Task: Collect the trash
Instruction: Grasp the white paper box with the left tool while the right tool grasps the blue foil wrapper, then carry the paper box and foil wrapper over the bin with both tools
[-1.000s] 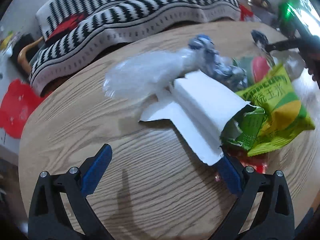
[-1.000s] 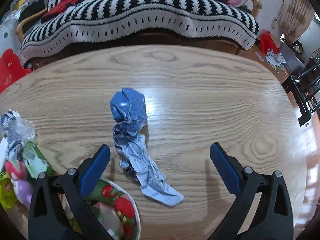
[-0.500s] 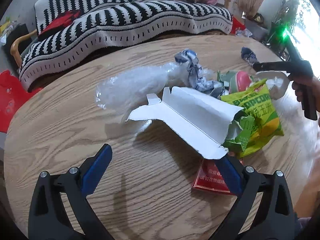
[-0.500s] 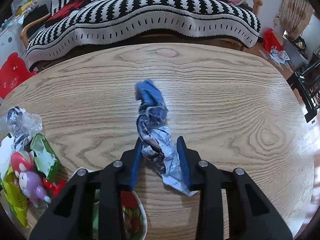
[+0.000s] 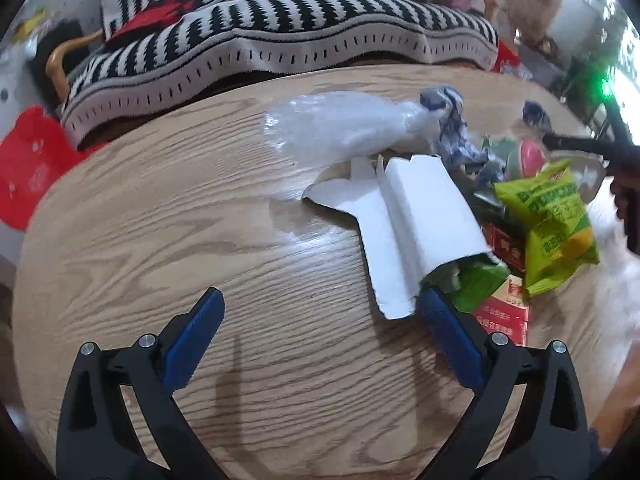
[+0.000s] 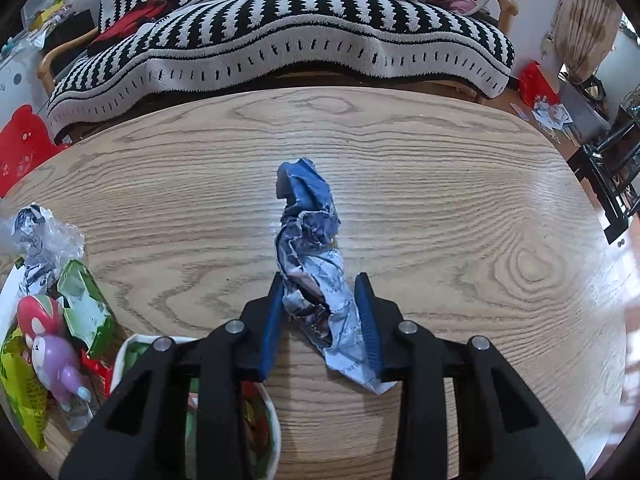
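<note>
Where the wooden table (image 6: 460, 184) serves as the landmark, two grippers and roughly nine loose pieces of trash are counted on or over its oval, grained top. One crumpled blue-and-white paper wad (image 6: 310, 248), long and twisted, lies near the table's middle; the right gripper (image 6: 320, 312) has its blue pads pressed against both flanks of the wad's lower half, a narrow grip. One left gripper (image 5: 320, 320) hangs over the table's near left part with jaws spread wide and nothing between them; its right pad sits just beside the lower corner of one flattened white cardboard box (image 5: 408, 220), matte and creased. Beyond the box on the table: one clear crinkled plastic bag (image 5: 340, 128), one second crumpled printed paper (image 5: 452, 128) touching the bag's end, one yellow-green glossy snack packet (image 5: 552, 220), one torn green wrapper (image 5: 472, 284) tucked under the box end, one red flat card packet (image 5: 504, 312) beneath the wrapper. Toward the table's left edge in the right wrist view: one red rounded toy (image 6: 38, 316), one purple figurine (image 6: 60, 364), one white-rimmed bowl (image 6: 268, 412) partly hidden by the gripper. Behind the table's far edge: one sofa with a black-and-white striped knitted throw (image 6: 280, 36) and one red plastic item (image 6: 20, 148) to its left.
</note>
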Tool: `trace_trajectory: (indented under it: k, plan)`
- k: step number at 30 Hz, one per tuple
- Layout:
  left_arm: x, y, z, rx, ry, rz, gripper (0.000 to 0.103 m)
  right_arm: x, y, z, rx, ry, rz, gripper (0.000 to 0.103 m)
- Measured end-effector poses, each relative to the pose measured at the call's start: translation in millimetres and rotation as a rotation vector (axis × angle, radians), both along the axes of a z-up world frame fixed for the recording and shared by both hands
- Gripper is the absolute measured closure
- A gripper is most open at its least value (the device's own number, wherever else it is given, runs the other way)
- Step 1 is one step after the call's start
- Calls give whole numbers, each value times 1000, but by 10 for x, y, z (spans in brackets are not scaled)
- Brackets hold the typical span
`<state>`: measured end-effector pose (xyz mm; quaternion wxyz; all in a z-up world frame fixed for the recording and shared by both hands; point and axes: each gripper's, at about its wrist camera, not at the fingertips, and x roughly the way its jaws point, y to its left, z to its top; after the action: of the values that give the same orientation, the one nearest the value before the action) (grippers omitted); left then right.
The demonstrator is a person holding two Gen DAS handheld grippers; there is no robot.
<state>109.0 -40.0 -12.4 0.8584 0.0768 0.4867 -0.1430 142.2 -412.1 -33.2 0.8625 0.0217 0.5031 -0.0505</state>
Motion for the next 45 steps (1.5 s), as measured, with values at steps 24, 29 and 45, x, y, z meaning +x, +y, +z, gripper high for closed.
trace_trajectory:
  k: [24, 29, 45]
  plan:
    - [156, -157, 29, -234, 9, 40, 64, -131, 202, 218, -25, -67, -48, 71]
    - [60, -178, 144, -182, -34, 37, 64, -244, 237, 445, -72, -96, -36, 71]
    - [-275, 200, 467, -172, -88, 70, 64, -1338, -441, 725, -38, -96, -237, 71]
